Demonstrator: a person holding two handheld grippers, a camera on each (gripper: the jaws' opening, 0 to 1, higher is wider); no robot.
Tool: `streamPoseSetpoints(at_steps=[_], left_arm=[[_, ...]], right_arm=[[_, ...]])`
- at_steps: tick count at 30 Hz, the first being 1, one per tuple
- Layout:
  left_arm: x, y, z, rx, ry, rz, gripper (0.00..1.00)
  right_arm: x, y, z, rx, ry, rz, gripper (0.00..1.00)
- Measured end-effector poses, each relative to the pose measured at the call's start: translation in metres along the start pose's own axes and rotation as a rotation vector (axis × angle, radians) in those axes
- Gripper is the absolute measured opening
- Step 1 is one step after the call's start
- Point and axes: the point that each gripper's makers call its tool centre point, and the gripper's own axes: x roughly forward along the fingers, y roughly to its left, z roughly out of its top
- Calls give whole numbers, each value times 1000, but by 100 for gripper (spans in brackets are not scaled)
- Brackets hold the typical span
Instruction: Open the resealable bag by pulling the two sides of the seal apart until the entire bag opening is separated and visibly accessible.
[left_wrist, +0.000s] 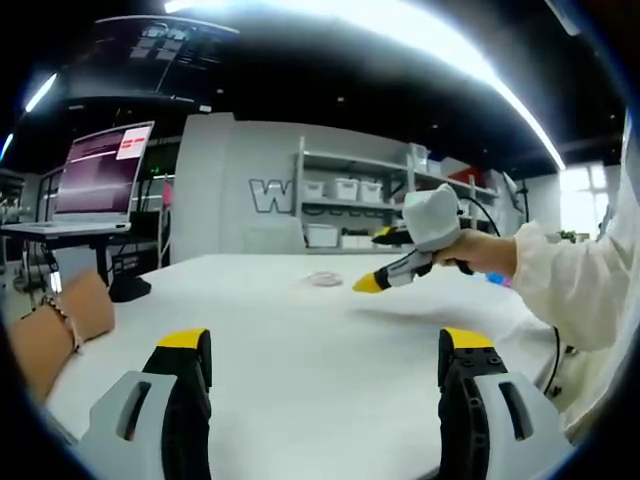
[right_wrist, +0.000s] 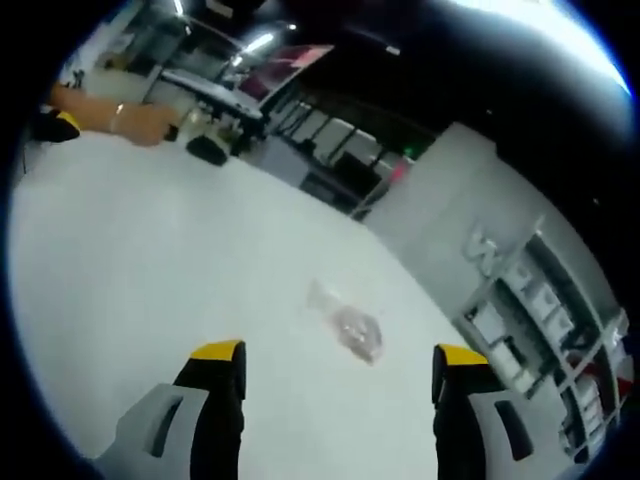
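Observation:
A small clear resealable bag (right_wrist: 348, 324) lies flat on the white table (right_wrist: 150, 260), a little ahead of my right gripper (right_wrist: 338, 362), whose yellow-tipped jaws stand wide apart with nothing between them. In the left gripper view the same bag (left_wrist: 324, 279) is a faint patch far across the table (left_wrist: 300, 340). My left gripper (left_wrist: 326, 342) is open and empty, well short of it. The right gripper (left_wrist: 372, 283) comes in from the right in a person's hand, its yellow tip just right of the bag. The left gripper's yellow tip (right_wrist: 66, 121) shows at the far left.
A laptop (left_wrist: 100, 175) sits on a stand at the left past the table edge. A person's hand with a bracelet (left_wrist: 60, 320) rests at the table's left edge. Shelves with white bins (left_wrist: 345, 200) line the back wall. A white sleeve (left_wrist: 580, 280) is at the right.

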Motion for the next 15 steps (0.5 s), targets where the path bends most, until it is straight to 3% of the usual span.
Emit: streamPoseSetpoints(at_steps=[8,15], left_arm=[[0,2,-1,-4,2,3,93],[0,3,-2,-3,4,4,92]], right_arm=[[7,-2,2,-3,-9,-16,71],[14,-1,4,56,-20,-22,70]])
